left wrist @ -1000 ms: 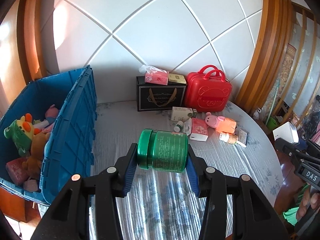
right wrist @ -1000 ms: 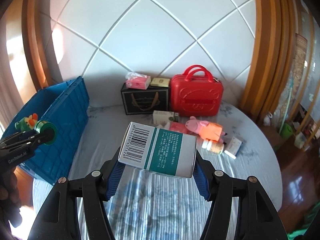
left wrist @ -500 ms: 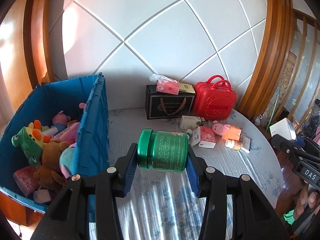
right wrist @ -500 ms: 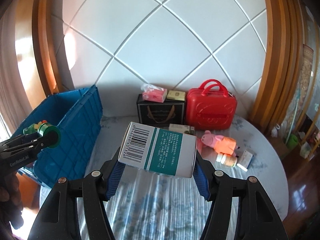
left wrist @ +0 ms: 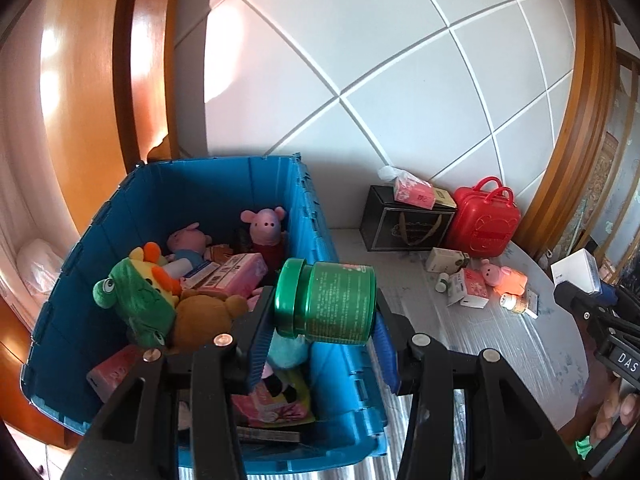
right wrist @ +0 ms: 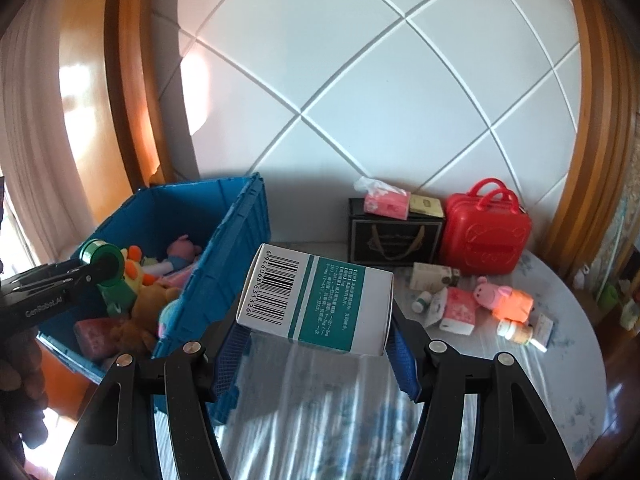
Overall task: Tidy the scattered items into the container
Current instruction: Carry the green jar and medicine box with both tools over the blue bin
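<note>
My left gripper (left wrist: 320, 332) is shut on a green jar (left wrist: 326, 304) with a green lid, held sideways above the right wall of the blue crate (left wrist: 320, 216). The crate holds plush toys and boxes. My right gripper (right wrist: 316, 340) is shut on a white and teal box (right wrist: 320, 300) with a barcode, held above the table right of the crate (right wrist: 224, 268). In the right wrist view the left gripper with the jar (right wrist: 102, 262) hovers over the crate. The right gripper with its box (left wrist: 576, 276) shows at the right edge of the left wrist view.
On the table (right wrist: 560, 360) lie a pink pig toy (right wrist: 506, 296), a pink box (right wrist: 456, 310), small bottles and cartons. A black gift bag (right wrist: 394, 236) topped with a tissue pack and a red toy suitcase (right wrist: 486, 232) stand by the wall.
My left gripper has swung left and up with the jar, from over the table to over the crate. My right gripper has drawn back and up with its box.
</note>
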`<action>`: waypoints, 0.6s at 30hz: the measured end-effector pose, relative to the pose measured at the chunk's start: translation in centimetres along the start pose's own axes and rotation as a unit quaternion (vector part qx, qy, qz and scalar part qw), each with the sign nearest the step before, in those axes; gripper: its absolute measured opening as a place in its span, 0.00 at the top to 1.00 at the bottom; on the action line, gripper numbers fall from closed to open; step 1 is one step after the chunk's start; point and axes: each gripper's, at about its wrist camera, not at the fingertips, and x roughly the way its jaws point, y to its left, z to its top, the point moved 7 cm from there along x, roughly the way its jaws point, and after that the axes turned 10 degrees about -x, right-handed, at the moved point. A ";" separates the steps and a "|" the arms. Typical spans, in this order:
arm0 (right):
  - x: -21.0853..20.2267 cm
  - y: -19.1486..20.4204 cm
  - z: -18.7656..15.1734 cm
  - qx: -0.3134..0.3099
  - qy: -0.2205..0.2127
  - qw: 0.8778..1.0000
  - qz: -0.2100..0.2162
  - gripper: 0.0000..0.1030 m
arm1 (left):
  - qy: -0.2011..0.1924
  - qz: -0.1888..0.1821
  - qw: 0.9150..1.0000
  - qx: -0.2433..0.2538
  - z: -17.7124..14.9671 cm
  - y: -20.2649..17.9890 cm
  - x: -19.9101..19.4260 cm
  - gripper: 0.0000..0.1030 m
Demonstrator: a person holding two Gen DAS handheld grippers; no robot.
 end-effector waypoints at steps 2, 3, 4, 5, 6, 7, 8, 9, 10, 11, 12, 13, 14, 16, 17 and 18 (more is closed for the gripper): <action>0.7 2.0 0.7 -0.005 0.000 1.000 0.006 0.39 | 0.000 0.004 1.000 -0.004 0.4 2.0 -0.2 0.57; 1.1 3.0 1.1 -0.007 0.001 1.000 0.011 0.39 | 0.000 0.005 1.000 -0.005 0.6 2.9 -0.2 0.57; 1.5 3.9 1.4 -0.008 0.001 1.000 0.016 0.39 | 0.000 0.007 1.000 -0.005 0.9 3.7 -0.3 0.57; 2.0 4.9 1.8 -0.011 0.001 1.000 0.019 0.39 | -0.001 0.009 1.000 -0.006 1.2 4.6 -0.2 0.57; 2.4 5.8 2.2 -0.015 0.002 1.000 0.022 0.39 | -0.001 0.012 1.000 -0.006 1.5 5.4 -0.2 0.57; 2.8 6.8 2.6 -0.019 0.001 1.000 0.025 0.39 | -0.002 0.016 1.000 -0.005 1.8 6.1 -0.1 0.57; 3.2 7.7 3.1 -0.023 0.001 0.999 0.028 0.39 | -0.002 0.022 1.000 -0.004 2.1 7.0 0.1 0.57; 3.7 8.6 3.5 -0.027 0.002 0.999 0.032 0.39 | -0.002 0.027 1.000 -0.005 2.4 7.8 0.3 0.57; 4.0 9.3 3.8 -0.030 0.002 0.999 0.035 0.39 | -0.003 0.032 0.999 -0.009 2.8 8.8 0.6 0.57; 4.5 10.3 4.3 -0.035 0.002 0.999 0.039 0.39 | -0.004 0.037 0.999 -0.013 3.2 9.8 0.8 0.57; 5.1 11.6 4.9 -0.043 0.002 0.998 0.045 0.39 | -0.004 0.040 0.999 -0.017 3.6 10.7 1.1 0.57; 5.6 12.5 5.4 -0.049 0.002 0.998 0.049 0.39 | -0.004 0.044 0.999 -0.021 4.1 11.8 1.4 0.57; 6.1 13.2 5.8 -0.053 0.003 0.997 0.052 0.39 | -0.005 0.046 0.999 -0.026 4.5 12.7 1.6 0.57; 7.3 14.9 6.7 -0.056 0.006 0.996 0.065 0.39 | -0.006 0.053 0.998 -0.032 5.5 14.6 2.2 0.57; 7.9 15.7 6.9 -0.057 0.008 0.996 0.070 0.39 | -0.006 0.056 0.998 -0.034 6.0 15.4 2.5 0.57; 8.6 16.4 7.0 -0.060 0.011 0.996 0.072 0.39 | -0.007 0.060 0.998 -0.036 6.4 16.3 2.8 0.57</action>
